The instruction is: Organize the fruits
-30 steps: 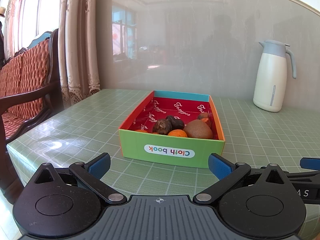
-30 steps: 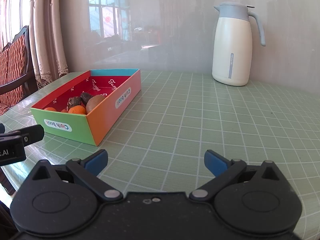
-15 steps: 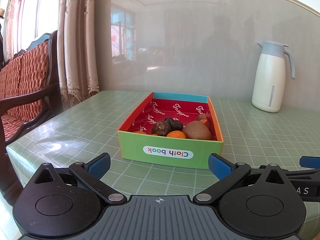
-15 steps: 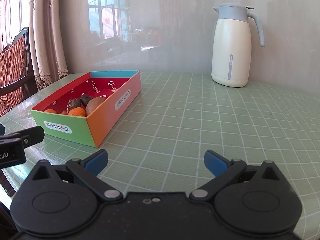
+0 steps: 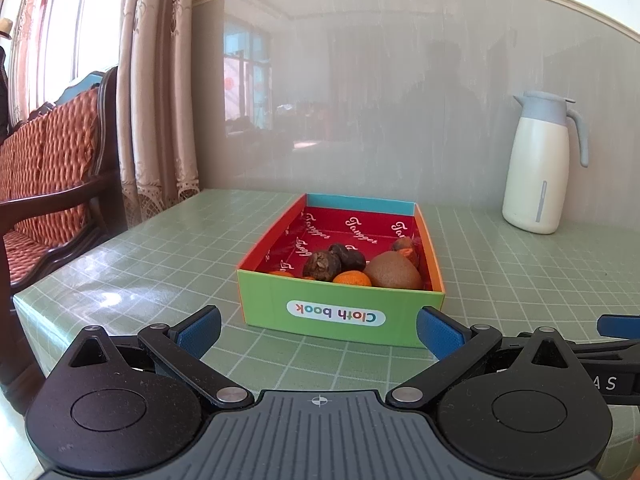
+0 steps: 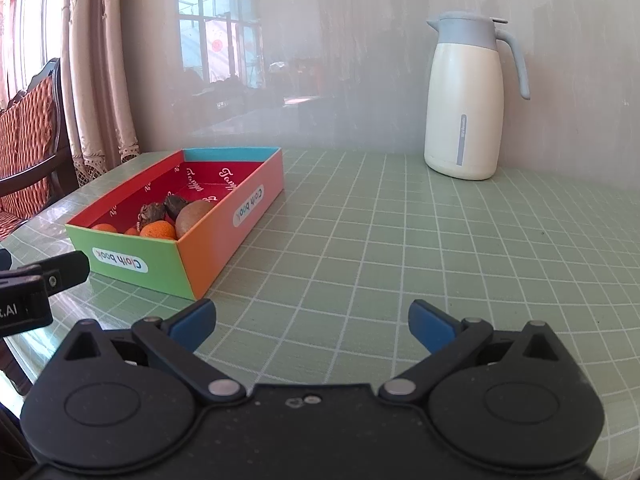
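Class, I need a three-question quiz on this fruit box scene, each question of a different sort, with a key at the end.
1. True or false: the left gripper and the right gripper are both open and hold nothing.
2. Multiple choice: where in the box do the fruits lie? A) bunched at the green end nearest the left gripper B) bunched at the blue far end C) spread evenly
3. Fill in: the white jug stands ______ the box, upright on the table.

Key
1. True.
2. A: the kiwi, the orange and the dark fruits sit at the green end.
3. outside (apart from it, near the wall).
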The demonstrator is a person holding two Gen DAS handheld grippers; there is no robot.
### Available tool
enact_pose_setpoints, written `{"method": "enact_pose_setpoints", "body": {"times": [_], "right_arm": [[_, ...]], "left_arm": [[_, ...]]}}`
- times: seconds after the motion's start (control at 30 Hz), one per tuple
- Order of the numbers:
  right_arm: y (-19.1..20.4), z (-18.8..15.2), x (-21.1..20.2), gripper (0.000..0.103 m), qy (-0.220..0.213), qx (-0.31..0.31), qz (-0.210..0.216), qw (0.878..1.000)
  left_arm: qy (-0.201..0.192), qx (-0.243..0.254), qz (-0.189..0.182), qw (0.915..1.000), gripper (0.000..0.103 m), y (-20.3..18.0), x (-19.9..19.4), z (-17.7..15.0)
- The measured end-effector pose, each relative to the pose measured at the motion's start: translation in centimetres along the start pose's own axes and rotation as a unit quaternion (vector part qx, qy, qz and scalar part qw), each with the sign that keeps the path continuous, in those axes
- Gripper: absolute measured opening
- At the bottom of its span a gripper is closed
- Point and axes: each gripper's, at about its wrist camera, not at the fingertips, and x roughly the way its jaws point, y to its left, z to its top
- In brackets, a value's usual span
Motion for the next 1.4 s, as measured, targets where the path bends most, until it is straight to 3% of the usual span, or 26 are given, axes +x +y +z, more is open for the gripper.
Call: {"method": "enact_pose_setpoints", "body": {"times": [1.4], "right_arm": [[0.6, 0.16, -0.26, 0.103, -0.011, -0.011, 0.004, 1.0]], "left_arm": [[0.002, 0.007, -0.005, 1.0, 0.103, -0.15, -0.08, 0.09]]}}
